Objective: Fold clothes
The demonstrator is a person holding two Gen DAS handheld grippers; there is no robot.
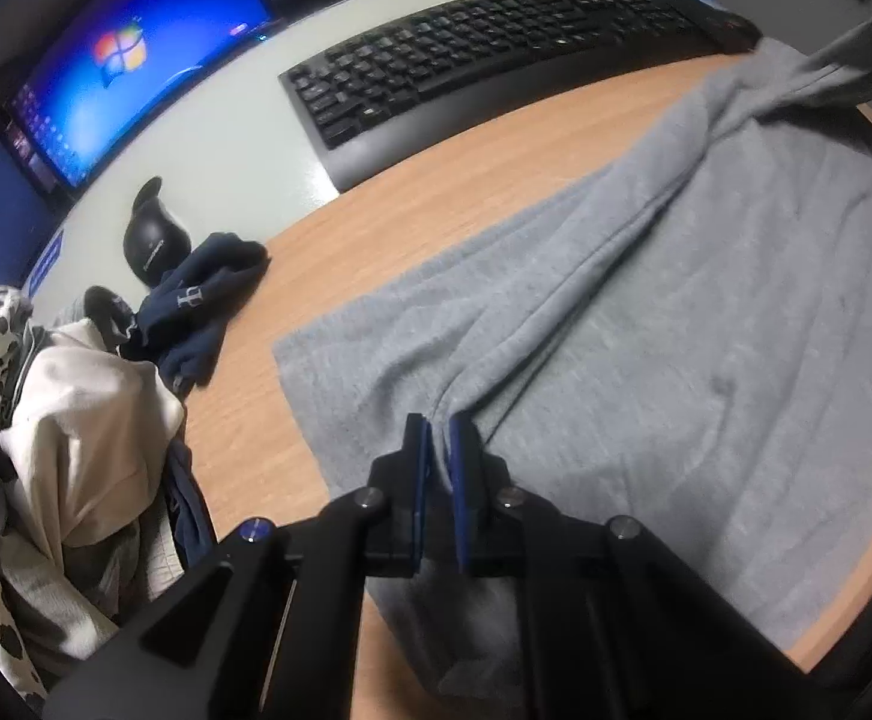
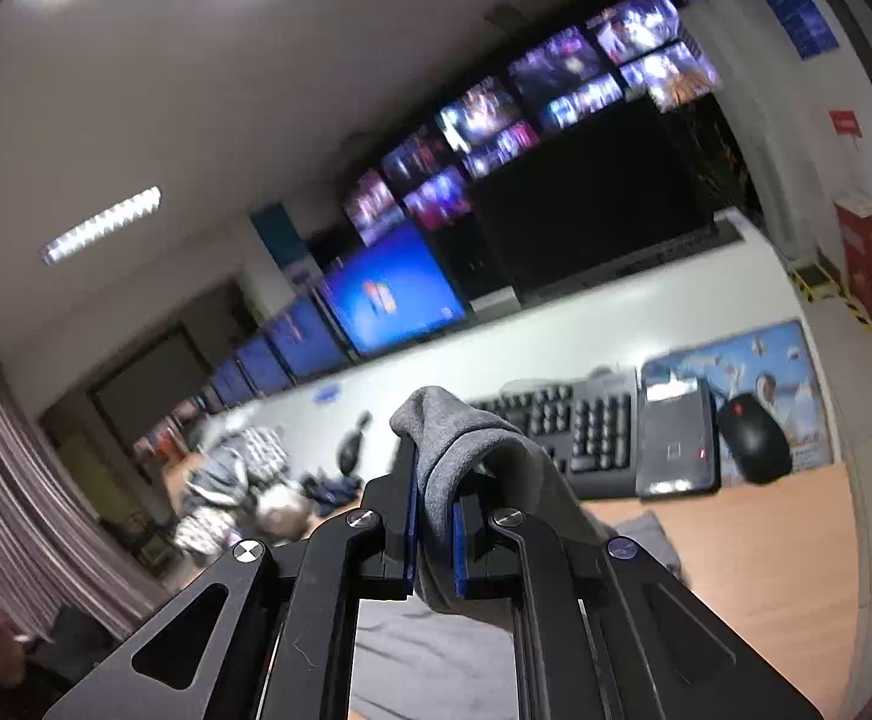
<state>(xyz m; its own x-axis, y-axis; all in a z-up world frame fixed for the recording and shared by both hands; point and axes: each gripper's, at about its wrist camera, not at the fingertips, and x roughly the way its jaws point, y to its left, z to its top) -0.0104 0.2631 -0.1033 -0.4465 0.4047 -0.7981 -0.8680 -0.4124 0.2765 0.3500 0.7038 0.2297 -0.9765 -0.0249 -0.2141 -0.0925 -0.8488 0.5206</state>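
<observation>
A light grey garment lies spread over the wooden table, with a long crease running across it. That crease ends at my left gripper, which points down at the garment's near left part and is shut on a pinch of its fabric. In the right wrist view my right gripper is raised and points almost level across the room. It is shut on a fold of the same grey garment; the cloth drapes over the right finger and hangs down between the jaws.
A black keyboard lies beyond the garment, with a black mouse and a dark flat device beside it. A navy garment and a pile of cream and spotted clothes sit at the left. Monitors line the back.
</observation>
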